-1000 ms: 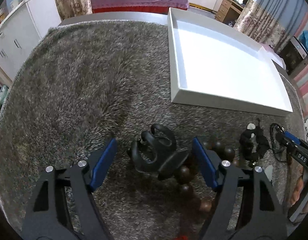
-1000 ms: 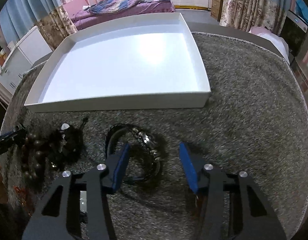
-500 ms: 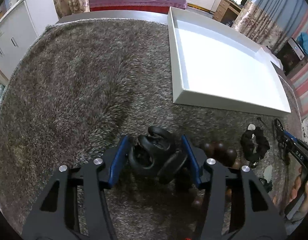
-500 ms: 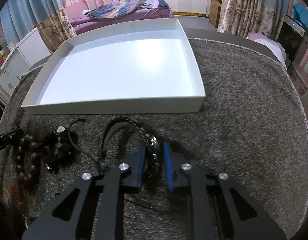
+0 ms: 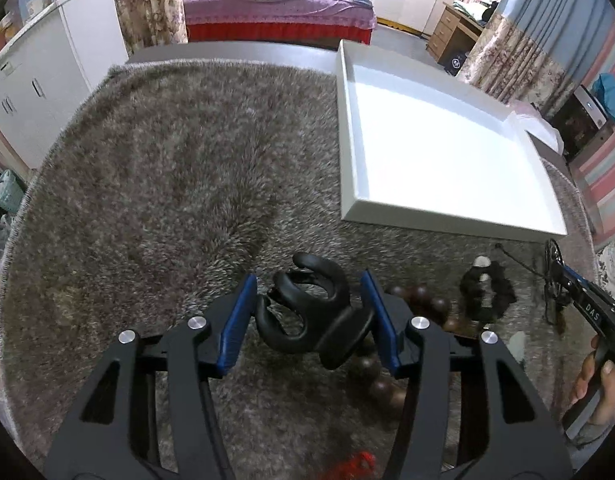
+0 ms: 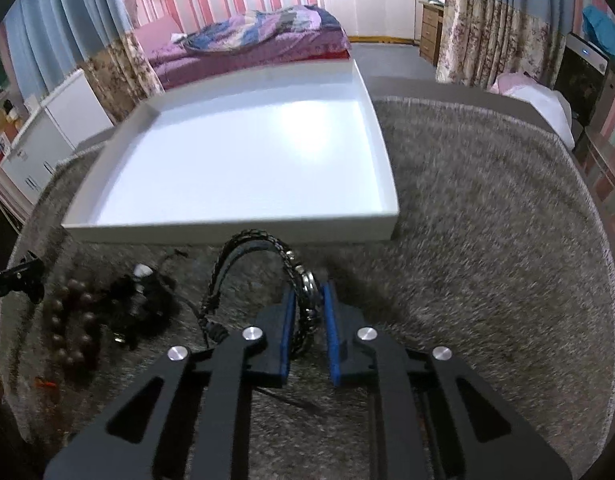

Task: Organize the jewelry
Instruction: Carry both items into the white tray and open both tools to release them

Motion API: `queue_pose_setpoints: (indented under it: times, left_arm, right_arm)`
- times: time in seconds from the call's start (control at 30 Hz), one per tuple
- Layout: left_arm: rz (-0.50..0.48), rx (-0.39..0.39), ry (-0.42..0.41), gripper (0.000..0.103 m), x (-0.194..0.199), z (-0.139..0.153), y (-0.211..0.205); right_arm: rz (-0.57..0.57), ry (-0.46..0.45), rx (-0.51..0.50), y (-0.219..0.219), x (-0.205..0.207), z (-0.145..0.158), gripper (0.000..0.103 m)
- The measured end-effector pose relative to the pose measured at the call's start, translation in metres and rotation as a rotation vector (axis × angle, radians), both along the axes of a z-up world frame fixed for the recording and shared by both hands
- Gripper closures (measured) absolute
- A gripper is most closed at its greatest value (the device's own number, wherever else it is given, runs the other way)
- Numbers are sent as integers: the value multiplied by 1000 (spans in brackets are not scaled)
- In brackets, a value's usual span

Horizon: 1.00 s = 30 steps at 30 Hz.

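1. Plainly, the left gripper (image 5: 307, 316) is clamped at about half its spread on the black plastic claw hair clip (image 5: 311, 318), which fills the gap between its blue pads; it should lift without squeezing harder.
2. The right gripper (image 6: 309, 312), jaws closing to nearly shut, pinches the black braided leather bracelet (image 6: 267, 268), its loop arching ahead of the fingertips.
3. Both should carry forward over the near wall of the shallow white rectangular tray (image 6: 227, 232), which lies beyond the fingertips, and release low.

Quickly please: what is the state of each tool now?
Left tool: shut on the black hair claw.
Right tool: closing on the braided bracelet.
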<state>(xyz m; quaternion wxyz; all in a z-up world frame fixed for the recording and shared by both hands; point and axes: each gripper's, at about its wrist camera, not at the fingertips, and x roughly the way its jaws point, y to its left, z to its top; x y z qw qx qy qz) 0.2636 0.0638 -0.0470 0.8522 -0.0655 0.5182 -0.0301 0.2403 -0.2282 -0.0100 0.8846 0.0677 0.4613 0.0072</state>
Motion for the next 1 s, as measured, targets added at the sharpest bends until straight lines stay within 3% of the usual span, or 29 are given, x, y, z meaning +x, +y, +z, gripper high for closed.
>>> queue_pose_setpoints:
  times: [0.23, 0.47, 0.73, 1.0]
  left_arm:
    - [-61, -3, -33, 50, 16, 47, -18]
    - [-129, 27, -91, 50, 76, 74, -62]
    - [-135, 45, -100, 50, 177, 35, -101]
    - [-128, 106, -63, 50, 236, -1, -109]
  right_arm:
    - [0, -46, 24, -11, 23, 40, 89]
    - [10, -77, 27, -8, 92, 66, 89]
    - [6, -63, -40, 10, 188, 49, 89]
    - [-9, -9, -81, 12, 244, 17, 89]
